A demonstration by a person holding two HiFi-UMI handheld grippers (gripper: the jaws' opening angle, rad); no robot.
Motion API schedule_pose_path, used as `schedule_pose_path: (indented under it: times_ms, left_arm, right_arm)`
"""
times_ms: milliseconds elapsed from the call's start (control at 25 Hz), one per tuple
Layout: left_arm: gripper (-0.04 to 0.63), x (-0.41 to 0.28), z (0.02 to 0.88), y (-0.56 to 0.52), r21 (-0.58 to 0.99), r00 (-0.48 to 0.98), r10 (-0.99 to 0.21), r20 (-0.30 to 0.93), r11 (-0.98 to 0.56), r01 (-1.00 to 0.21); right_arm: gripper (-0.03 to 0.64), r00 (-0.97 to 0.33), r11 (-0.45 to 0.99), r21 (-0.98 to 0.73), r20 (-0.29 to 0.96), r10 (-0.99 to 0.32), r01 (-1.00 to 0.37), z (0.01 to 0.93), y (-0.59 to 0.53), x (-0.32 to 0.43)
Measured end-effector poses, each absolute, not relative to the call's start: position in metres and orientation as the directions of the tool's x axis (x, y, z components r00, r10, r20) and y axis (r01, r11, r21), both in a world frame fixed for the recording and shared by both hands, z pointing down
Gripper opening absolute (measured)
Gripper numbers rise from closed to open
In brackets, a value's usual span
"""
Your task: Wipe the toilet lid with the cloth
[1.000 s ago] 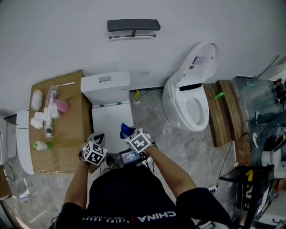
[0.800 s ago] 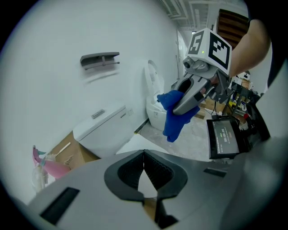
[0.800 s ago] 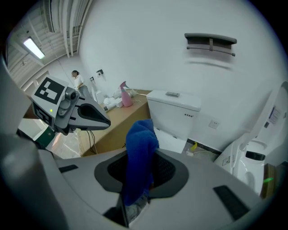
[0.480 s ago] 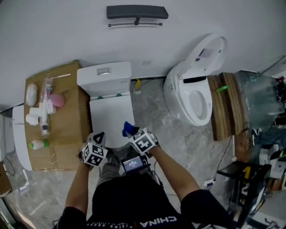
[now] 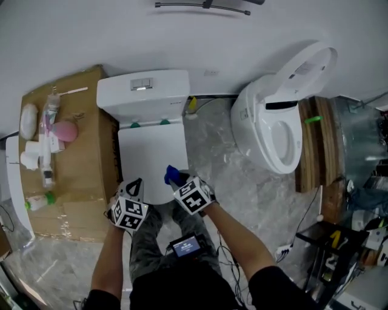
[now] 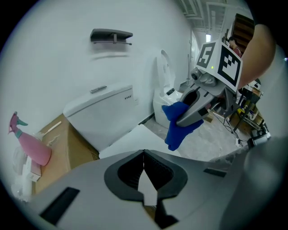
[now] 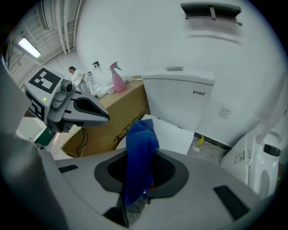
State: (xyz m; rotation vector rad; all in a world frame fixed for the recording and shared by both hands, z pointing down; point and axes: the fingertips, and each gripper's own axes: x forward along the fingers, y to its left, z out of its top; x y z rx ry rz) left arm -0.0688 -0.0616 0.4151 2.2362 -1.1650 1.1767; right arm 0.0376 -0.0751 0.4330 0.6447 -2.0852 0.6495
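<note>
Cloth [image 5: 171, 175] was blue, bunched up and pinched in the right claw [image 5: 179, 181]. My right gripper view showed the fabric [image 7: 140, 157] filling the gap between the jaws and sticking out past the tips. From the left gripper view, it [image 6: 180, 123] drooped below the right claw [image 6: 182, 120]. It sat over the front right part of the toilet lid [image 5: 151, 160], which was down and white. I couldn't tell whether the cloth was touching the lid. Left claw [image 5: 134, 186] was closed tight with nothing in it; its own view showed the jaws [image 6: 144, 168] together over the near edge of the lid [image 6: 135, 137]. It was at the lid's front left corner, just beside the right claw, with both angled down. The right gripper view also caught the left claw [image 7: 101, 114] off to the side, near the lid [image 7: 173, 134]. The cistern [image 5: 142, 94] stood behind the lid, with a flush button [image 5: 140, 85] on top. A cardboard box [image 5: 79, 163] stood against the toilet's left side, with a pink spray bottle [image 5: 60, 130] lying on it among other small items. A second toilet [image 5: 273, 127] with its seat raised stood to the right, across a strip of marbled floor [image 5: 230, 175]. A dark bracket [image 5: 206, 5] was on the wall above.
</note>
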Motion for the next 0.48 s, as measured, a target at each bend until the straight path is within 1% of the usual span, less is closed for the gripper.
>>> schedule_pose_path:
  times_ms: [480]
  left_arm:
    - [0.012, -0.083, 0.527, -0.091, -0.059, 0.291, -0.509, 0.81, -0.565, -0.823]
  right_arm:
    - [0.095, -0.54, 0.747, -0.238, 0.82, -0.188, -0.621, 0.549, -0.117, -0.005]
